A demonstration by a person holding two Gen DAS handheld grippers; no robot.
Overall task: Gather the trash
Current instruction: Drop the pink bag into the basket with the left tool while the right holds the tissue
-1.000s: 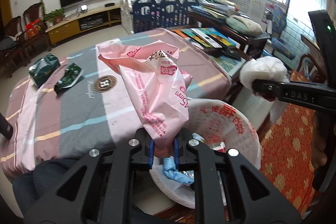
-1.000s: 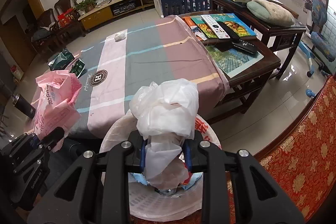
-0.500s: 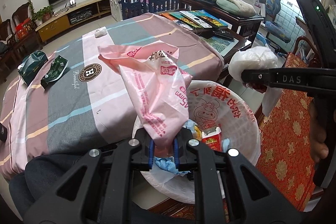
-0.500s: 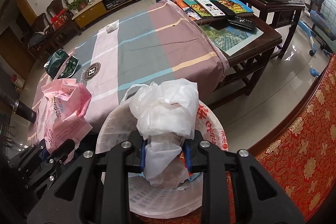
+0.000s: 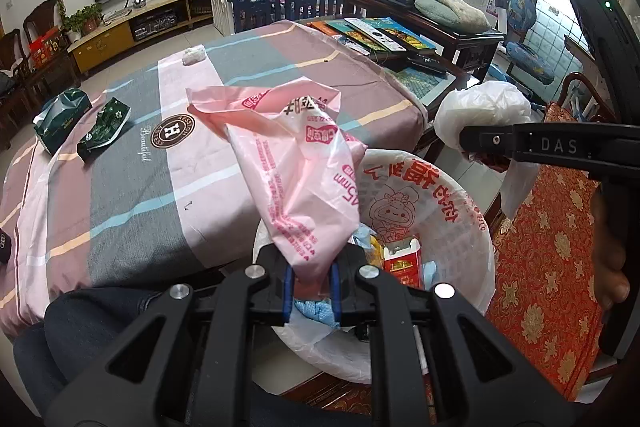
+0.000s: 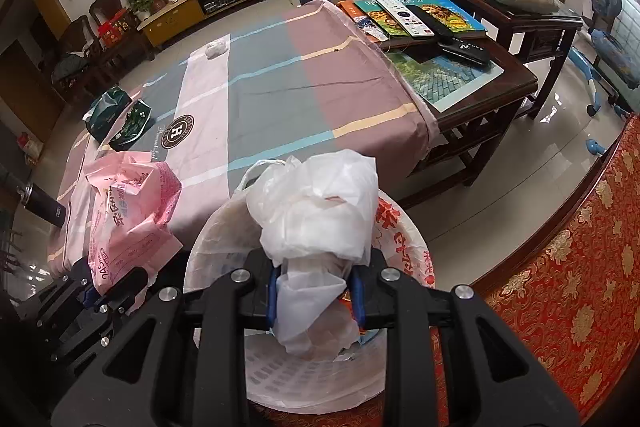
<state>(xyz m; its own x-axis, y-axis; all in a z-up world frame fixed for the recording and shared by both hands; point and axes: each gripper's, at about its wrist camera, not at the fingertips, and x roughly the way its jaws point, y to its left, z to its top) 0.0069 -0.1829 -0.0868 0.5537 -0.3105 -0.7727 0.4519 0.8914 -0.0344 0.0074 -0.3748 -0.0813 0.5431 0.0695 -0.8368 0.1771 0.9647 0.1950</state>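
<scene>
My left gripper (image 5: 311,291) is shut on a crumpled pink plastic bag (image 5: 296,163) and holds it over the near rim of a white lined trash bin (image 5: 472,227). My right gripper (image 6: 316,297) is shut on a crumpled white plastic bag (image 6: 320,211) and holds it above the same bin (image 6: 404,239). The right gripper (image 5: 472,143) with its white bag (image 5: 484,111) also shows in the left wrist view, over the bin's far rim. The pink bag (image 6: 128,219) shows at left in the right wrist view. The bin holds a red carton (image 5: 402,263) and blue scraps.
A table with a striped cloth (image 5: 132,163) carries two green wrappers (image 5: 80,123) and a white wad (image 5: 194,55) at its far edge. A dark wooden table with books and remotes (image 6: 424,15) stands to the right. A red patterned seat (image 6: 580,287) lies beside the bin.
Both grippers have drifted further over the bin with their bags still held. More of the bin's inside shows now.
</scene>
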